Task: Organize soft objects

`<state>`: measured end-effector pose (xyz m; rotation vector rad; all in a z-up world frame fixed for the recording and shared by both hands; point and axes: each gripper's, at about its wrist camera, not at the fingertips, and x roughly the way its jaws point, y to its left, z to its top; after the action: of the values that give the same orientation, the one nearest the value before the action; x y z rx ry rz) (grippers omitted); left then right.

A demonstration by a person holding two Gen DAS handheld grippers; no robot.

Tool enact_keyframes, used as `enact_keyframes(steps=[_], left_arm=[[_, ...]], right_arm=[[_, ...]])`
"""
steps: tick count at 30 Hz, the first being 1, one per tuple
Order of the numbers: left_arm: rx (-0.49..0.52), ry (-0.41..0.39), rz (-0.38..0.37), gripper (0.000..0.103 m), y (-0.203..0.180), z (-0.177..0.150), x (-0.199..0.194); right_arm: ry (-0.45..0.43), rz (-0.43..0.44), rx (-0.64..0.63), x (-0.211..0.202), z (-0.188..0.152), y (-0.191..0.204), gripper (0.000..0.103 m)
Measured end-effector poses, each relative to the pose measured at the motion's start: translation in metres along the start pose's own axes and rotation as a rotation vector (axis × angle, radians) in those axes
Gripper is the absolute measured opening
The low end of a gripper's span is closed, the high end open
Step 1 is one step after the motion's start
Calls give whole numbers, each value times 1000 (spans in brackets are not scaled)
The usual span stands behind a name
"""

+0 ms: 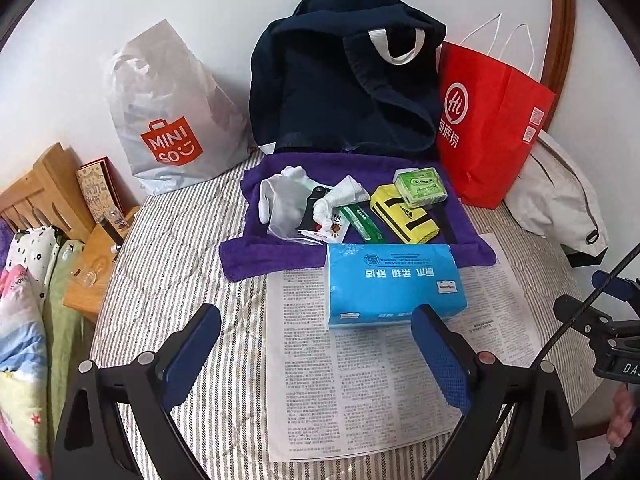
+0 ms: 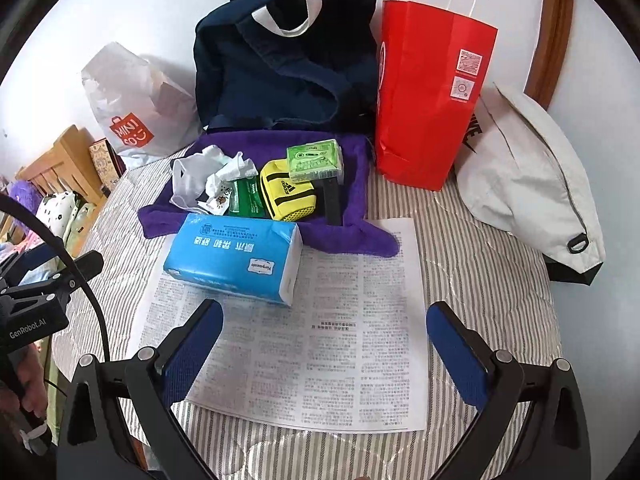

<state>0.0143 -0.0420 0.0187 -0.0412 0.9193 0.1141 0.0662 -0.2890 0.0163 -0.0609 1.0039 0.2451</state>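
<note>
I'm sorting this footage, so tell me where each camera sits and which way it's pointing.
Left wrist: on the open left gripper, facing the blue tissue pack and navy backpack; the right gripper shows at the right edge.
Right wrist: on the open right gripper, over the newspaper, facing the red bag; the left gripper shows at the left edge.
Shared: tissue pack, backpack, purple towel.

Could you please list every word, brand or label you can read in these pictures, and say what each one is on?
"MINISO": white plastic bag.
"Hi" and "海底捞": red paper bag.
"adidas" logo: yellow pouch.
"GenRobot.AI": left gripper's body, seen from the right wrist.
Partial Nike lettering: white bag.
Blue tissue pack, newspaper: print too small.
</note>
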Motion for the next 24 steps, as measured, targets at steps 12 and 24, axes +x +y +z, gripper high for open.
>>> enact_keyframes(steps=[12,24], left_arm=[[6,1,5,96,0,-3,-4],[6,13,8,96,3,-4,-2]], right_arm=[[-3,0,6,-7,-3,-1,101],[5,-1,-5,-5,-5,1,101]])
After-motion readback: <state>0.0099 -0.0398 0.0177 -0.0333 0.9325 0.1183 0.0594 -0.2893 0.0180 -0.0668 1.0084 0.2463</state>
